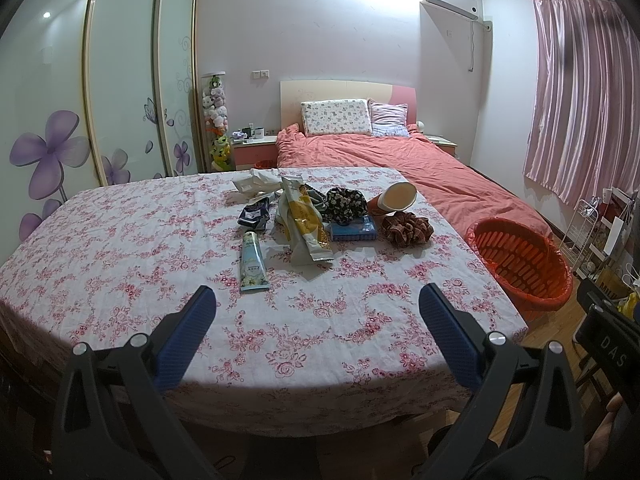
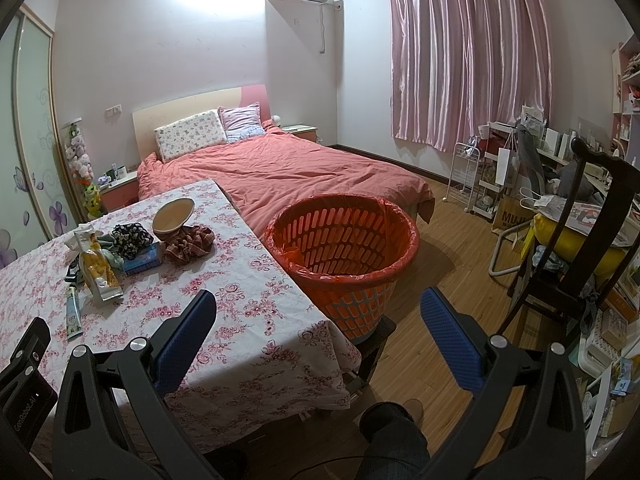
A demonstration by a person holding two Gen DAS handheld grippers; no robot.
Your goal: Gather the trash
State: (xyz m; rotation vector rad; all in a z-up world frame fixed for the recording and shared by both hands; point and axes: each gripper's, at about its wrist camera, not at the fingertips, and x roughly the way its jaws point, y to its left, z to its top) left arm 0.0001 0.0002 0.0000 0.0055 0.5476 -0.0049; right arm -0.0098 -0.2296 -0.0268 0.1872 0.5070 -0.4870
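A pile of items lies mid-table on the floral cloth (image 1: 120, 264): a pale tube (image 1: 253, 263), a yellow-white snack wrapper (image 1: 304, 226), a dark crumpled packet (image 1: 254, 214), crumpled white paper (image 1: 258, 184), a tipped paper cup (image 1: 394, 198), a blue pack (image 1: 354, 229), and two scrunchies. An orange basket with a red liner (image 2: 344, 248) stands beside the table's right edge. My left gripper (image 1: 318, 300) is open and empty above the near table. My right gripper (image 2: 318, 304) is open and empty near the table's corner, in front of the basket.
A bed with a salmon cover (image 2: 288, 172) lies behind the table. A dark wooden chair (image 2: 568, 240) and cluttered shelves stand to the right. A wardrobe with flower doors (image 1: 52, 152) is at the left. The person's leg (image 2: 394, 436) shows below.
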